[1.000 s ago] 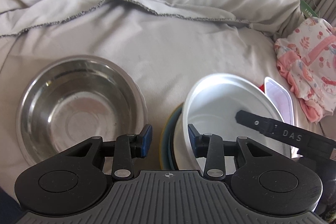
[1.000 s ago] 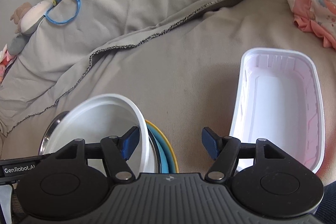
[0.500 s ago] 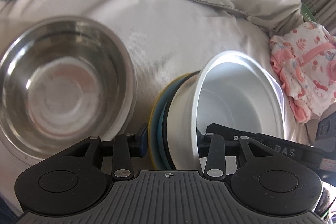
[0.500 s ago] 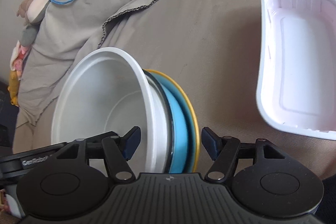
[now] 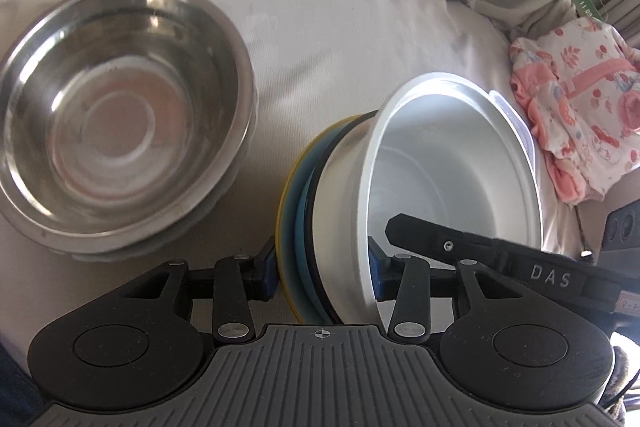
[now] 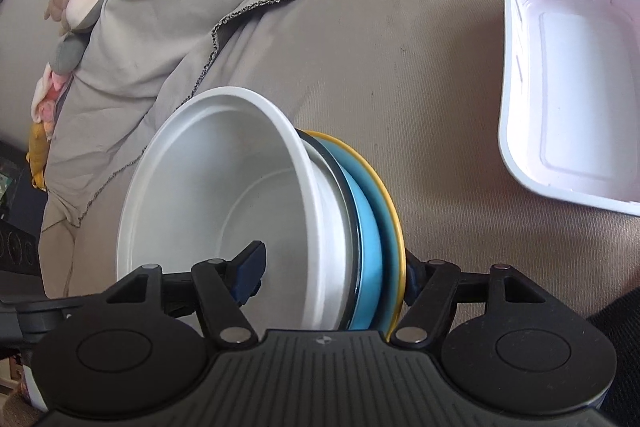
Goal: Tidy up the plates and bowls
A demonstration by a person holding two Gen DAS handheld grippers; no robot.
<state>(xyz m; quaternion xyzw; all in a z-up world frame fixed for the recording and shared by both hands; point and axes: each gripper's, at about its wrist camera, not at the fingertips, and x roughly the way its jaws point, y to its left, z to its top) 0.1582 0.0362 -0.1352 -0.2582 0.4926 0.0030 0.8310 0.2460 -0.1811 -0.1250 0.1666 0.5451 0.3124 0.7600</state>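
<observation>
Two claws close on one nested stack from opposite sides: a white bowl (image 5: 452,163) sitting in a blue plate (image 6: 370,227) and a yellow plate (image 6: 394,215), with a dark rim between bowl and plates. The whole stack is tipped up on edge above the grey bed sheet (image 5: 340,27). The left claw (image 5: 322,273) has one blue pad against the yellow plate's underside and the other inside the bowl, so it looks clamped across the stack. The right claw (image 6: 334,277) does the same from the far side, one pad inside the bowl and one behind the yellow plate; it appears to be gripping too.

By my reading, the step in hand is carrying the gathered stack to where it belongs. A steel bowl (image 5: 120,115) lies just to the left of the stack on the bed, and a white plastic tray (image 6: 572,83) lies well to its right. The next move calls for levelling the stack before setting it down, both grips held firm, since a tilted bowl could slide out of the plates.
</observation>
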